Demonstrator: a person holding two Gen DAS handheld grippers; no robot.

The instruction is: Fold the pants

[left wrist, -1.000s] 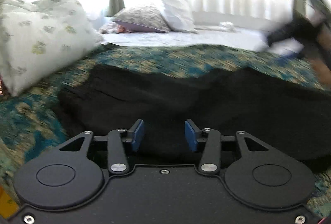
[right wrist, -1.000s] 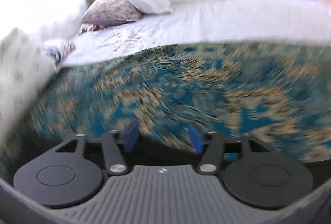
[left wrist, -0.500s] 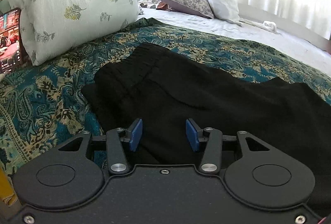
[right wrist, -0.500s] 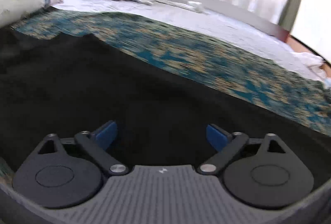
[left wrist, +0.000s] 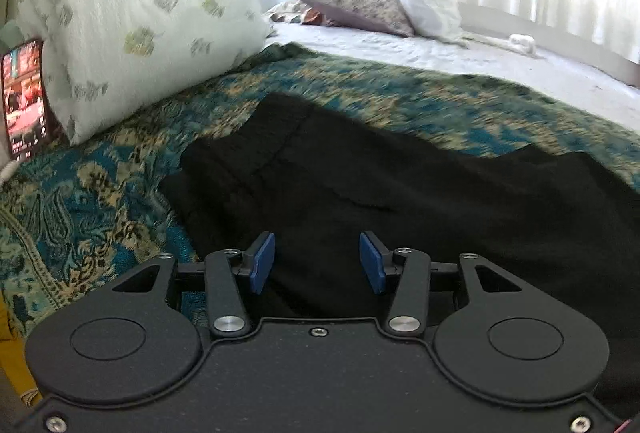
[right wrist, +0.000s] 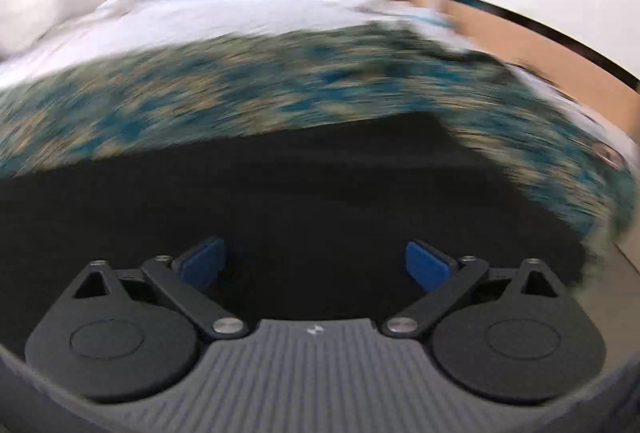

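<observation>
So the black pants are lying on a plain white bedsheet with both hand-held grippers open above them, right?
Not quite. The black pants lie on a teal and gold patterned bedspread, as the left wrist view shows; the white sheet lies beyond it. Both hand-held grippers are open.

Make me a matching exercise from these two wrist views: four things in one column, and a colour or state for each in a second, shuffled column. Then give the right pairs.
Things:
1. pants
2. bedspread
3. big pillow
4. right gripper

Colour or state:
A. white with a faint leaf print
B. jaws wide apart, nothing between the pads
C. plain black, spread out on the bed
D. teal and tan paisley pattern

Pairs: 1-C, 2-D, 3-A, 4-B
</observation>
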